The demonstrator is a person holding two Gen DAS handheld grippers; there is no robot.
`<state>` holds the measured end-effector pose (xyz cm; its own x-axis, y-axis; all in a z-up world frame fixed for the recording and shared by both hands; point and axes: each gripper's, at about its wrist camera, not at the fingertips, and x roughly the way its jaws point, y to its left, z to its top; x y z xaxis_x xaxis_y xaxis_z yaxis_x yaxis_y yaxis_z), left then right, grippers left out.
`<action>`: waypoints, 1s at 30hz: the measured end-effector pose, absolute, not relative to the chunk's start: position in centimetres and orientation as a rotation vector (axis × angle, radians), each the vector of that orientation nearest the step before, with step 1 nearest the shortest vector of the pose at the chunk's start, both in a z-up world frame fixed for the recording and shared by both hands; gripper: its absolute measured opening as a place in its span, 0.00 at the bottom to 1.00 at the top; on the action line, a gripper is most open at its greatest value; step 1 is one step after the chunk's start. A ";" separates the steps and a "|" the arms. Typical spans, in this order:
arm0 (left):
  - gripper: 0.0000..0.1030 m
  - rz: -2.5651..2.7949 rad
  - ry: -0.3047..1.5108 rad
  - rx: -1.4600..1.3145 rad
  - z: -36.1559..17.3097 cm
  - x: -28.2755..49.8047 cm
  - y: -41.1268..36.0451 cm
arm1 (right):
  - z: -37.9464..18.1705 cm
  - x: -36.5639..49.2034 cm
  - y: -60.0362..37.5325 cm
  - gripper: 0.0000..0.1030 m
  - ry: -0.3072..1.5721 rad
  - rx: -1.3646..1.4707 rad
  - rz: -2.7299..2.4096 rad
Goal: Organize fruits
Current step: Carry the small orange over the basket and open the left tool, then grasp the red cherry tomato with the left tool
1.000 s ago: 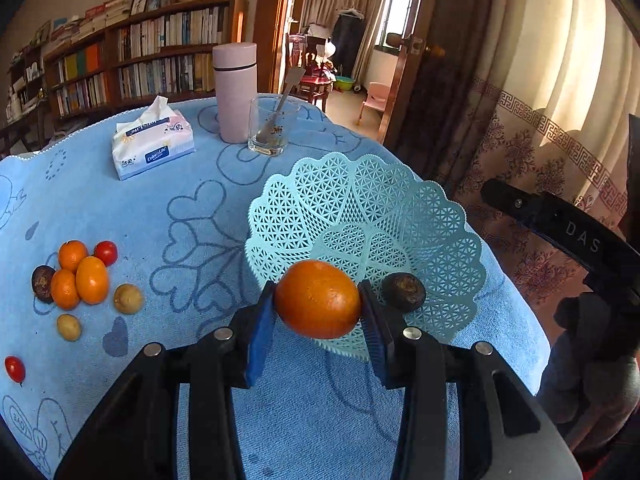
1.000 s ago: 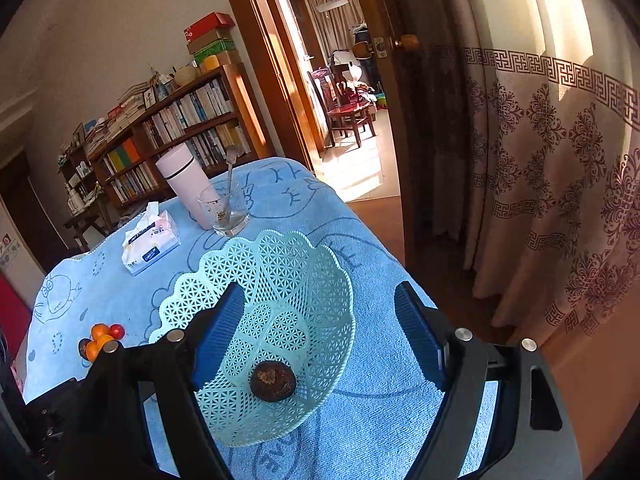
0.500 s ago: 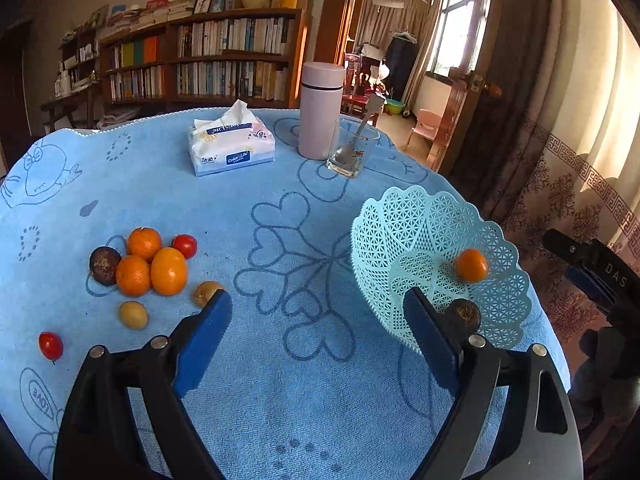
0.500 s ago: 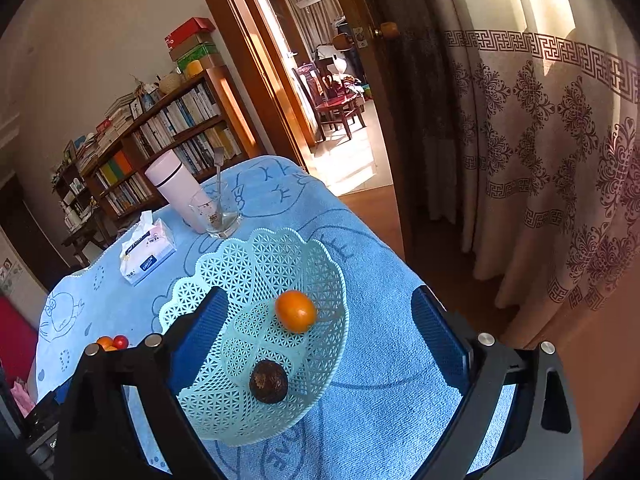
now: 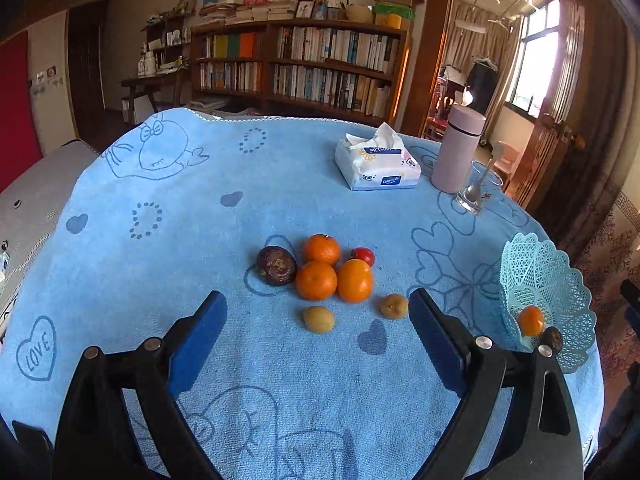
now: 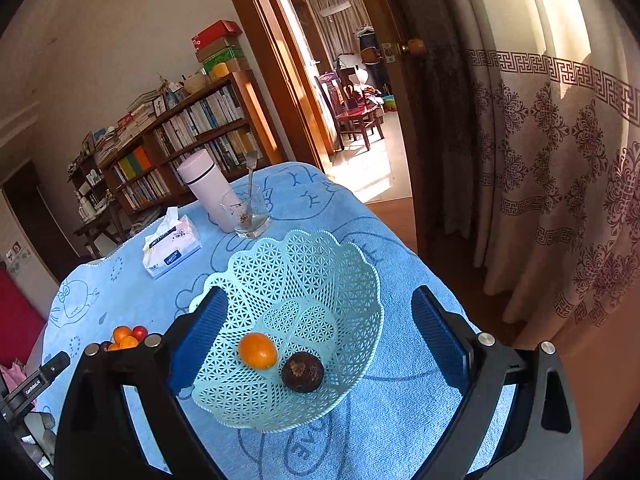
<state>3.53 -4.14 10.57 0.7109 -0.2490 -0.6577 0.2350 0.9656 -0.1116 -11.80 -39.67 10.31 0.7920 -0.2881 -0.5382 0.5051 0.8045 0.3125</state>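
Now that the orange (image 6: 258,350) the left tool (image 5: 316,322) was clamping a second ago lies in the mint basket (image 6: 316,256) beside the dark passion fruit (image 6: 302,372), that tool has swung back leftward and hangs with jaws wide apart and empty over the loose pile: a dark fruit (image 5: 276,265), three oranges (image 5: 316,280), a cherry tomato (image 5: 363,255) and two small yellowish fruits (image 5: 318,319). So two pieces are sorted and most remain (my guess is one of the yellowish pair goes next). Further right, the right tool (image 6: 316,334) hovers over the basket, also spread and holding nothing. A blue cartoon-print towel (image 5: 280,184) covers the bench, with tissues (image 5: 376,166), a pink flask (image 5: 458,148) and a glass (image 5: 476,194) toward the back; bookshelves (image 5: 304,68) and a patterned curtain (image 6: 560,160) lie behind.
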 end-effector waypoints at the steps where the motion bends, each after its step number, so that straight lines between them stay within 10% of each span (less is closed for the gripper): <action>1: 0.89 -0.251 0.734 -0.028 10.5 3.7 -3.3 | 10.3 -11.8 -39.6 0.92 0.495 0.465 -0.441; 26: 0.88 -0.072 0.918 -0.071 3.0 6.9 3.7 | 9.3 -10.0 -35.8 0.92 0.576 0.415 -0.337; 30: 0.57 -0.085 0.945 -0.065 2.2 7.2 3.3 | 9.1 -9.8 -35.8 0.92 0.583 0.415 -0.334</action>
